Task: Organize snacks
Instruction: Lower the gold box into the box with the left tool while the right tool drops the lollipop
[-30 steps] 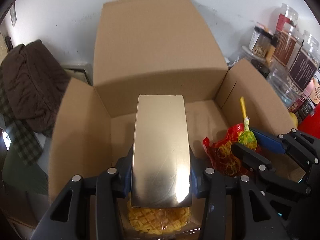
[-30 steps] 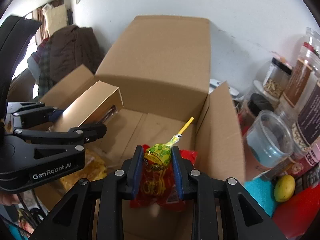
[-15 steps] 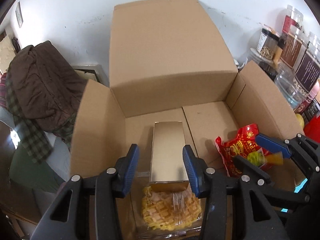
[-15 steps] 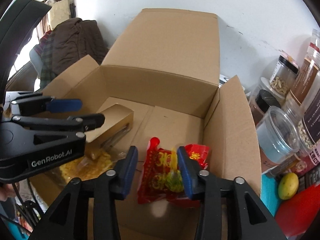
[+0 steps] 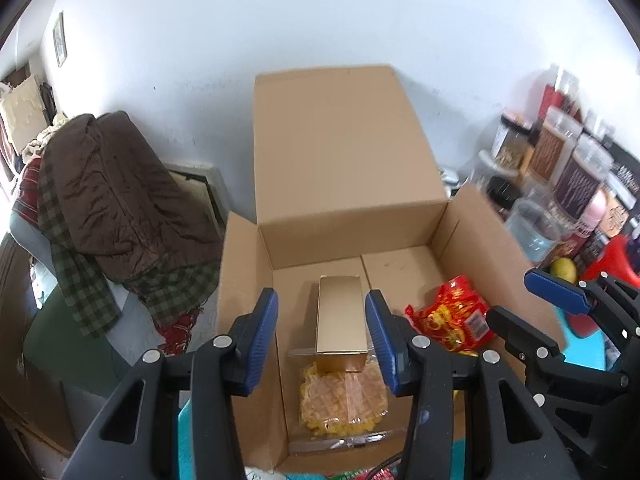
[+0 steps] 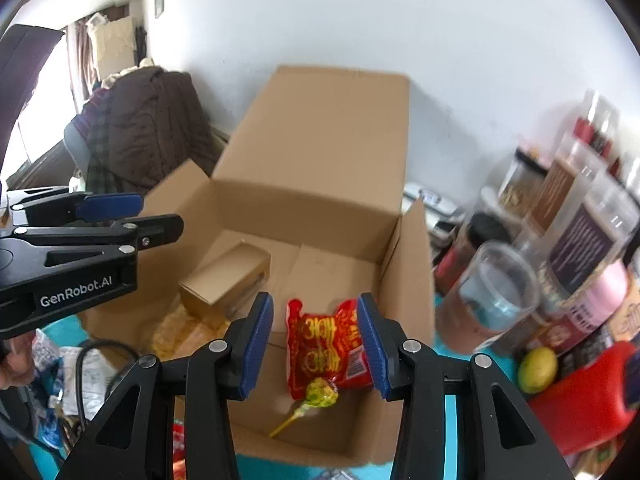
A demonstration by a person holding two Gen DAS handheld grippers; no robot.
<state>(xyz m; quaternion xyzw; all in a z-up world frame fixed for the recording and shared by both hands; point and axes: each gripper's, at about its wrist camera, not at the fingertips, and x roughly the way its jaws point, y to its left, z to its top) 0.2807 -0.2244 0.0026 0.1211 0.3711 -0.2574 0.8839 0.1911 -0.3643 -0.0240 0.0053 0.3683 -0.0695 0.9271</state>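
Observation:
An open cardboard box (image 5: 472, 232) holds a gold carton (image 5: 342, 316) that rests partly on a clear pack of yellow waffles (image 5: 344, 404). A red snack packet (image 6: 324, 344) lies at the box's right side, with a green lollipop (image 6: 320, 394) on a yellow stick at its near edge. My left gripper (image 5: 320, 296) hangs open above the gold carton, nothing between its blue pads. My right gripper (image 6: 315, 300) stands open over the red packet and touches nothing. Each gripper shows in the other's view: the right gripper (image 5: 516, 300) and the left gripper (image 6: 158, 214).
Several jars and plastic tubs (image 6: 560, 248) crowd the right of the box, with a yellow fruit (image 6: 538, 368) and a red object (image 6: 592, 400) nearer. A brown jacket (image 5: 116, 196) drapes a chair on the left. Wrappers and a black cable (image 6: 88, 364) lie on the teal surface.
My left gripper let go of the gold carton, which now lies in the box. My right gripper opened and dropped the lollipop by the red packet. Both grippers rose and drew back.

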